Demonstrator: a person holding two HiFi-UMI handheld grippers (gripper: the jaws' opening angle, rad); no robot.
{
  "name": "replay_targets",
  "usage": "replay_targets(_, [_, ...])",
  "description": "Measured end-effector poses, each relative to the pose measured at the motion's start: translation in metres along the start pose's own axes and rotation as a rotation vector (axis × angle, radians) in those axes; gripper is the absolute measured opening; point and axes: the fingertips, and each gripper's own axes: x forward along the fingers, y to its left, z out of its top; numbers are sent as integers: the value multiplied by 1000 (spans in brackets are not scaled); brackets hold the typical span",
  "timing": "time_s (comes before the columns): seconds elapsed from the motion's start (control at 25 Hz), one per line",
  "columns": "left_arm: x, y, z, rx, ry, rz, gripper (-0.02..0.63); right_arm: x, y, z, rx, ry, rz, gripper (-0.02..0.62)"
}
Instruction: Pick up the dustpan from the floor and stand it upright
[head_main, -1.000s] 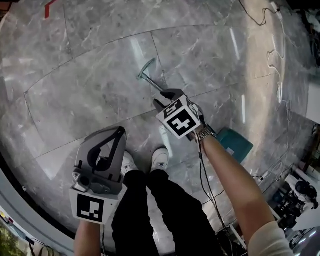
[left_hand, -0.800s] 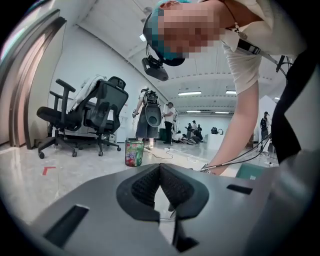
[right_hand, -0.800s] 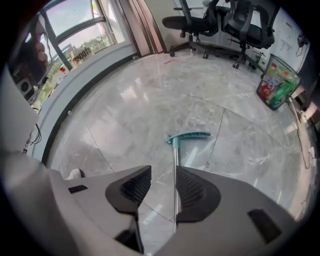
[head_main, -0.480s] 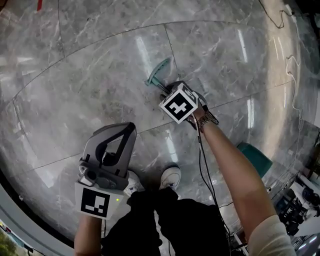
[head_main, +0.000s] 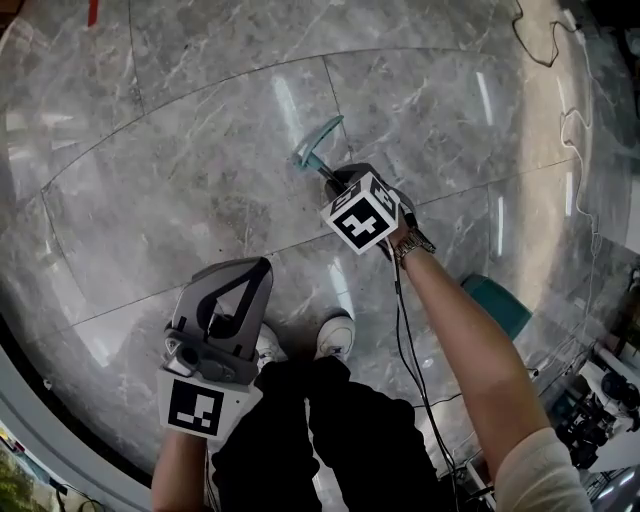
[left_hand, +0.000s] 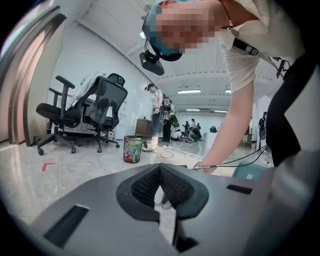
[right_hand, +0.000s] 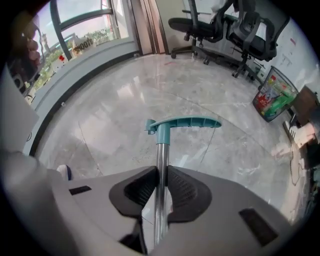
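Observation:
The dustpan lies on the grey marble floor. Its teal T-shaped grip (head_main: 318, 143) points away from me, and its teal pan (head_main: 497, 305) shows past my right forearm. In the right gripper view the chrome pole (right_hand: 160, 160) runs up between the pads to the grip (right_hand: 182, 123). My right gripper (head_main: 338, 182) points steeply down over the pole. Its jaws (right_hand: 161, 172) are closing, and both pads lie against the pole. My left gripper (head_main: 262, 266) hangs lower left above my shoes, shut and empty (left_hand: 160, 167).
My white shoes (head_main: 338, 335) stand just below the grippers. A black cable (head_main: 410, 370) trails down from the right wrist. Office chairs (left_hand: 82, 112) and a patterned waste bin (left_hand: 132, 149) stand further off, with people in the distance. A window wall (right_hand: 75, 45) curves round on one side.
Both grippers have sunk toward the floor. The right one came down along the pole toward the teal grip, and its jaws now sit round the pole.

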Motion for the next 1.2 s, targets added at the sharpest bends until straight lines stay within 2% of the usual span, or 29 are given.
replay_targets(0.2, [-18, -41, 70, 10, 4, -32, 11, -105, -8, 14, 16, -168, -41, 87])
replay_targets(0.48, [-10, -113, 164, 49, -10, -115, 11, -258, -25, 0, 52, -414, -114, 87])
replay_targets(0.76, [22, -229, 218, 66, -21, -311, 11, -394, -43, -68, 146, -594, -214, 87])
replay_targets(0.88, [37, -281, 234, 98, -26, -406, 11, -444, -47, -101, 146, -656, -267, 87])
replay_targets(1.12, [58, -368, 243, 150, -2, -564, 11, -521, -40, -178, 166, -728, -350, 86])
replay_targets(1.2, [61, -397, 245, 160, 6, -617, 11, -543, -37, -209, 201, -750, -383, 87])
